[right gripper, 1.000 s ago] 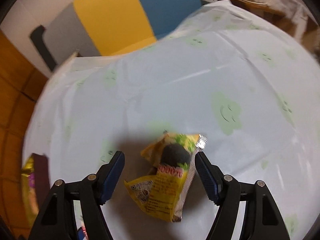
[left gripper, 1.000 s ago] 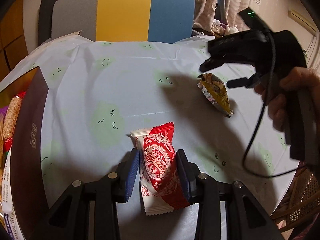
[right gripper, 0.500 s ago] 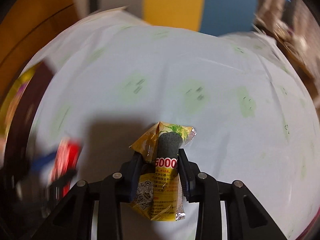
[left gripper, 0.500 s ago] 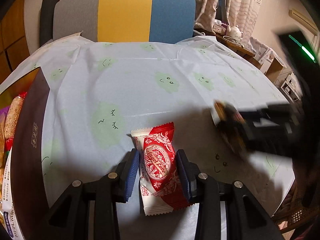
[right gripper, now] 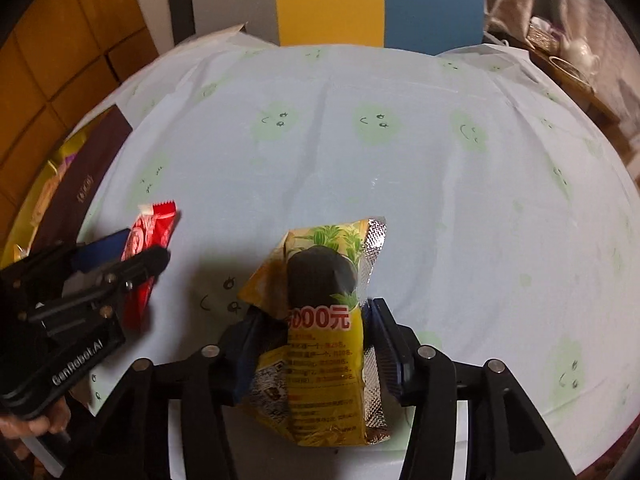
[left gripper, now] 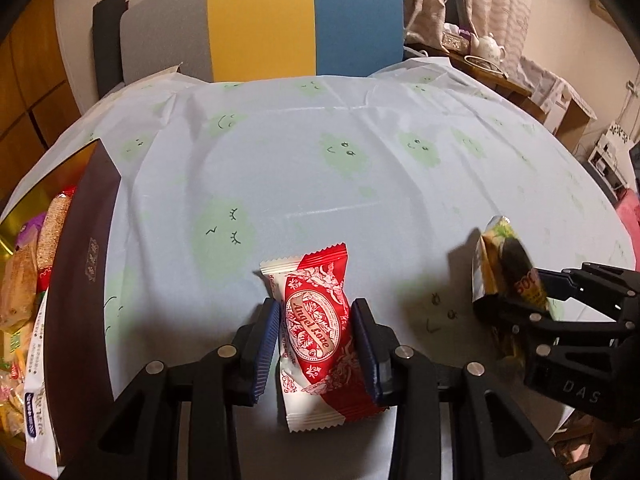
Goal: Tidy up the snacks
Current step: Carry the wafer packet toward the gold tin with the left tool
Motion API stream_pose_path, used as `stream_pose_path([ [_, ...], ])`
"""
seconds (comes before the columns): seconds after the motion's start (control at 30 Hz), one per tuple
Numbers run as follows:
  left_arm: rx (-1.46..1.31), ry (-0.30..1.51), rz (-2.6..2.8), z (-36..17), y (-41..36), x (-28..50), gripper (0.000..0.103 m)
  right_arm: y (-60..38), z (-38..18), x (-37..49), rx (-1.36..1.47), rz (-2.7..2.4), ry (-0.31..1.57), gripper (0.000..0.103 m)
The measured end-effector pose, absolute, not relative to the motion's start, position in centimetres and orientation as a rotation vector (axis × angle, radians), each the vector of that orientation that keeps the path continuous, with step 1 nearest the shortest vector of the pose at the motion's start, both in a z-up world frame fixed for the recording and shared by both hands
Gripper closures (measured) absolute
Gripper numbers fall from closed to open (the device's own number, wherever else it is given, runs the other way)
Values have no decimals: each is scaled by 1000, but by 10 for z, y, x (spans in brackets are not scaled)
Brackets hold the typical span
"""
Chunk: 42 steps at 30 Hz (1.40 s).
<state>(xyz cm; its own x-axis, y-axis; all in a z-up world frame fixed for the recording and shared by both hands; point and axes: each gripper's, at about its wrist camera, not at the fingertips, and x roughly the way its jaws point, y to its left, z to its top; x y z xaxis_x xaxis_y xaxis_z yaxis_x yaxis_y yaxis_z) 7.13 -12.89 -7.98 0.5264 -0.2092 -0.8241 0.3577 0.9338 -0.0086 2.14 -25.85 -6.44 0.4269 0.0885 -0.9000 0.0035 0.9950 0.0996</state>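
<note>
Both snack packets clamped, each in its own hand-held gripper over the desk.

I judge both light, crinkly and easy to crush, so I grip across the middle. My left hand-held gripper, narrowed to packet width, pinches the red-and-white packet. My right hand-held gripper, whose jaws have just been easing wider, holds the yellow foil packet above the desk; the snack box sits left.
</note>
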Motion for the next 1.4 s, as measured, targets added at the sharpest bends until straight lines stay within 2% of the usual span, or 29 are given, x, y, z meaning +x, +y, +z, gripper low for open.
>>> stream_pose_path([
  [0.03,169,959,-340,-80,-128,70,66,-258,-63,20,90,54,1126,62],
  [0.13,163,962,-336,-80,-127,67,66,-253,-61,13,51,65,1119,64],
  [0.6,150,950,-365,-80,-120,60,67,-226,-67,5,-43,39,1105,65],
  [1.0,123,956,-390,-78,-117,62,68,-236,-70,-7,4,36,1051,65],
  [1.4,67,881,-428,-35,-103,46,69,-232,-70,-9,2,16,1033,64],
])
